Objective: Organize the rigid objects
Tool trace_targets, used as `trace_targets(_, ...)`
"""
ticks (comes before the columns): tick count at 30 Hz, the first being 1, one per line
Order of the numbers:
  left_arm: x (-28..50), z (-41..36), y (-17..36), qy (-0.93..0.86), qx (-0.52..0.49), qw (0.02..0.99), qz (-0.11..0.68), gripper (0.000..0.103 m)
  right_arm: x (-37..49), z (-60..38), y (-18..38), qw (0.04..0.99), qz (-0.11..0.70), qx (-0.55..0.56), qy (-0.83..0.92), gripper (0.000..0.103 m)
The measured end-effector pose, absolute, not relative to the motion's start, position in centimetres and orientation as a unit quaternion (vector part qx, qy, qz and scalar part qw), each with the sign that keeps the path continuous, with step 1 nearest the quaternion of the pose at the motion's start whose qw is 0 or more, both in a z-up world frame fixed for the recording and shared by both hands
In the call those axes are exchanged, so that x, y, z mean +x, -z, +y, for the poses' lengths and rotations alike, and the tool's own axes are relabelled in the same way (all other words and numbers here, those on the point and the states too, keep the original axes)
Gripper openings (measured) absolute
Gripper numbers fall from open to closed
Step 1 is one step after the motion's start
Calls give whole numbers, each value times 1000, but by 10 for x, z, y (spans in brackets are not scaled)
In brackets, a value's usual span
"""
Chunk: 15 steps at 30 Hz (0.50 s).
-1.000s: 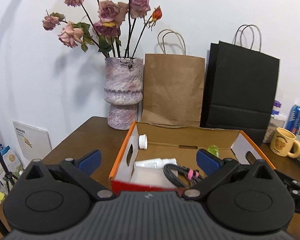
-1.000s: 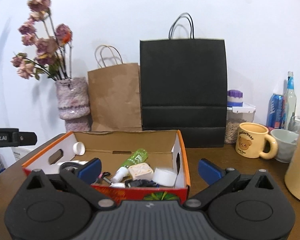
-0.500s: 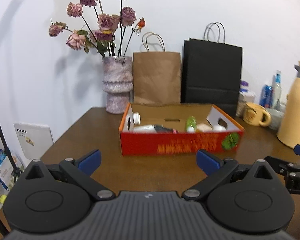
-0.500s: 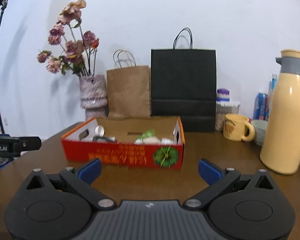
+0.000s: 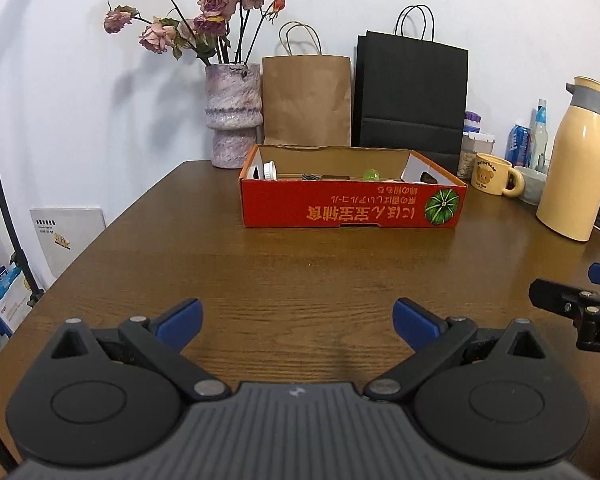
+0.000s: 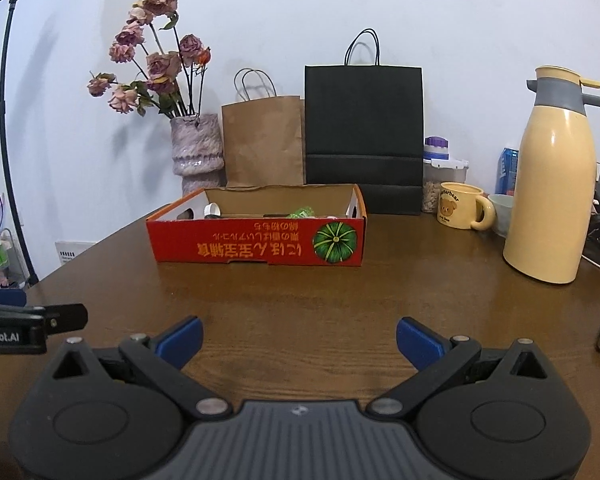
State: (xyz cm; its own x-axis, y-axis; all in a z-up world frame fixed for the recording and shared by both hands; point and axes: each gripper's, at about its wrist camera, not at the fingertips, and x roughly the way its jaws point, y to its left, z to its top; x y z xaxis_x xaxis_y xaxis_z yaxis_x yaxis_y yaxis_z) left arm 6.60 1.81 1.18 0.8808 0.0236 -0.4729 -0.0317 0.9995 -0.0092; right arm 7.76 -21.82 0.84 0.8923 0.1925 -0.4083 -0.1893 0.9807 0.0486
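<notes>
The left gripper [image 5: 296, 320] and right gripper [image 6: 299, 338] both hover low over the brown wooden table [image 5: 300, 264], jaws spread wide w/ nothing between them. The shallow red cardboard box [image 5: 350, 200] stands well ahead, in front of the paper bags. Inside it a white cap [image 5: 269, 170] and a green bottle [image 5: 371, 175] show above the rim.

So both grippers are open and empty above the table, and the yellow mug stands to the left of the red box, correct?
Not quite. The yellow mug stands to the right of the red box, as the right wrist view shows. The rest holds: left gripper and right gripper are open and empty above the table.
</notes>
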Motion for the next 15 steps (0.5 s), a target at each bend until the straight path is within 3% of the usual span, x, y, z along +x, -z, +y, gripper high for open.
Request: trace_targets(15, 58, 18, -16, -13, -5, 972, 233, 103, 72, -214, -12, 973, 207, -2, -102, 103)
